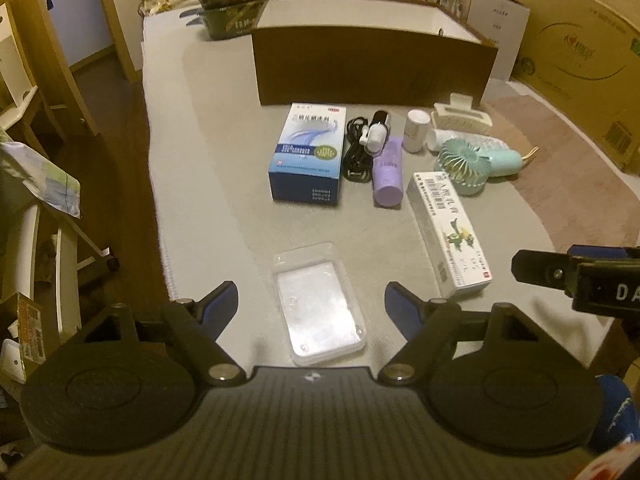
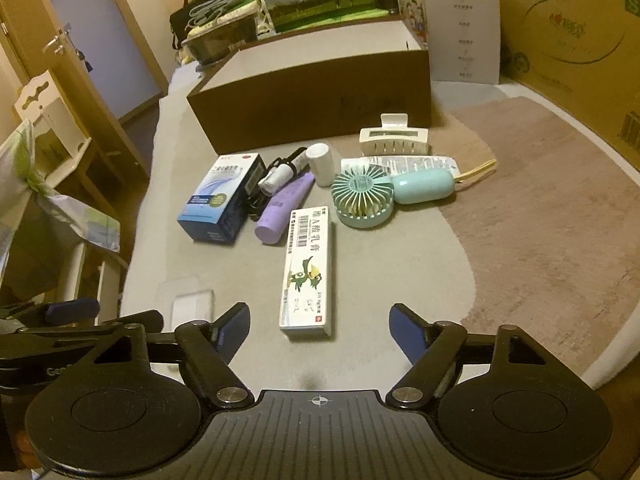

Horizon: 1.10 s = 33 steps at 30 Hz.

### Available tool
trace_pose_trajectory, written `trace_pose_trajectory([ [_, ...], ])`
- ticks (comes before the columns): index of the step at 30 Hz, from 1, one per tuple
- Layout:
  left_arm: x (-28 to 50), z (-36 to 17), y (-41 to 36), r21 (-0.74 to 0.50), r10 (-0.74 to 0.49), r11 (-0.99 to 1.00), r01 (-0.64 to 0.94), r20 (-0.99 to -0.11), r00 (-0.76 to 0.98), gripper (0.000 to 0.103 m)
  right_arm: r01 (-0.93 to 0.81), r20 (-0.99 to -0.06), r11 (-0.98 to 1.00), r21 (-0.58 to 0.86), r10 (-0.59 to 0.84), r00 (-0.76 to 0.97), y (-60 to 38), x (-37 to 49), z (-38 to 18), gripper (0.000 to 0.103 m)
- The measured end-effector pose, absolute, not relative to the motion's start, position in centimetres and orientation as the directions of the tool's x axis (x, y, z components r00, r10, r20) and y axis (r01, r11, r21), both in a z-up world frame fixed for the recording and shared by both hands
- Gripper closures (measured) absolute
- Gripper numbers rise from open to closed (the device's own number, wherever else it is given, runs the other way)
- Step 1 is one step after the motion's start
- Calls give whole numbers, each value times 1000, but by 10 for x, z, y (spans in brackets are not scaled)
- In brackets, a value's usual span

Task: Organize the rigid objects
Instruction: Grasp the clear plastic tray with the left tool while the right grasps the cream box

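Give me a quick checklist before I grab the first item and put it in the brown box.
1. Left gripper open: ok.
2. Right gripper open: ok.
3. Clear case lined up between the left fingers: ok.
4. White carton ahead of the right gripper, nothing on it: ok.
5. Brown box open on top: ok.
6. Room inside the box: cannot tell, its floor is hidden.
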<state>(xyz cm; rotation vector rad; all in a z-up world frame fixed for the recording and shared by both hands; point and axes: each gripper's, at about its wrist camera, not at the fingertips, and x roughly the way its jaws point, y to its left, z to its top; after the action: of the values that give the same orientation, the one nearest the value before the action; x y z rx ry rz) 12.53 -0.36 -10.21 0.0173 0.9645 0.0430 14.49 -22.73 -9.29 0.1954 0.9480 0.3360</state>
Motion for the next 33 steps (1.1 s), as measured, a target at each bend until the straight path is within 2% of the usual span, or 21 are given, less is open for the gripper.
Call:
trace_pose_trajectory([
  [8, 146, -127, -2, 49, 65, 998, -44, -848, 526, 29, -186, -776, 933, 308, 360, 518, -223, 162, -106, 29],
  [10, 151, -132, -1, 45, 62, 998, -44, -855, 515, 34, -187, -780, 933, 307, 359, 513, -222, 166, -109, 29],
  [12, 154, -137, 1, 38, 55, 998, -44, -860, 508, 34, -187, -784, 934, 306, 358, 507, -220, 169, -112, 29],
  [18, 163, -147, 2, 40, 51, 999, -33, -869, 492, 50, -193, -792, 934, 299, 356, 496, -213, 178, -118, 29],
  [24, 171, -148, 5, 63, 59, 998, -9, -857, 512, 50, -201, -803, 936, 290, 352, 481, -204, 189, -128, 31],
  [26, 174, -148, 7, 65, 57, 998, -3, -854, 517, 50, -205, -809, 936, 287, 352, 471, -200, 193, -132, 37],
  [33, 183, -149, 7, 79, 58, 997, 17, -848, 527, 50, -217, -826, 938, 270, 342, 449, -187, 214, -146, 47],
])
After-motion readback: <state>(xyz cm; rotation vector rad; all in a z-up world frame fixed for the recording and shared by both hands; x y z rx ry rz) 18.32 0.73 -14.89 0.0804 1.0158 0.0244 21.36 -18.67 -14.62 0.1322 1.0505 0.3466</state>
